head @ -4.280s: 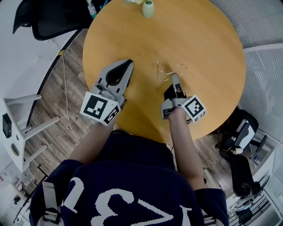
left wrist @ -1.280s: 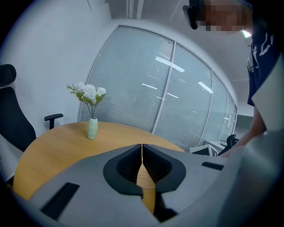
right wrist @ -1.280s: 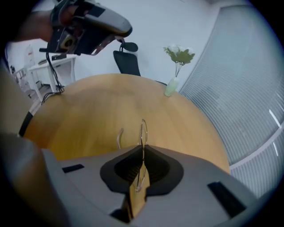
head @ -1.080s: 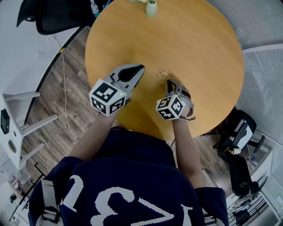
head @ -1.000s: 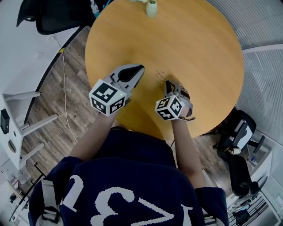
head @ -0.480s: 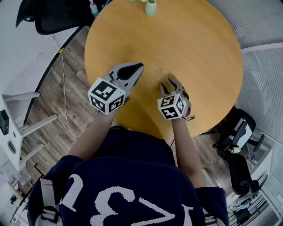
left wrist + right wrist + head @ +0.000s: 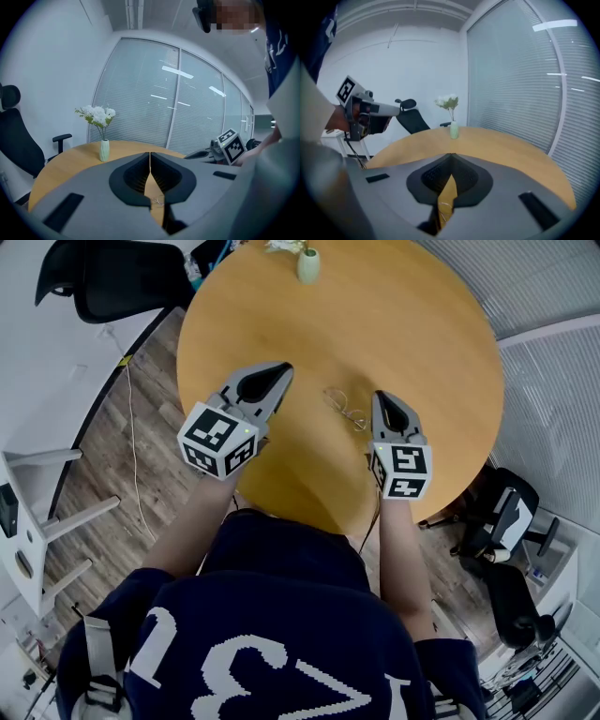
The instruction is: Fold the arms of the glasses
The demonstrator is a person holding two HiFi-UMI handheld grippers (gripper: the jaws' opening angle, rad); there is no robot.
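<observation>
The thin wire-framed glasses lie on the round wooden table, between my two grippers and touched by neither. My left gripper hovers to their left, jaws shut and empty. My right gripper hangs just right of them, also shut on nothing. In the left gripper view the glasses show as a faint wire tangle below the shut jaws. The right gripper view shows the glasses under its shut jaws. How the arms of the glasses lie is too fine to make out.
A small pale vase with white flowers stands at the table's far edge. A black office chair sits off the table's far left. Slatted blinds run along the right. The table's near edge lies close to the person's body.
My right gripper has lifted off the glasses, rolled upright and drawn to the right, leaving them on the table. My left gripper has risen slightly.
</observation>
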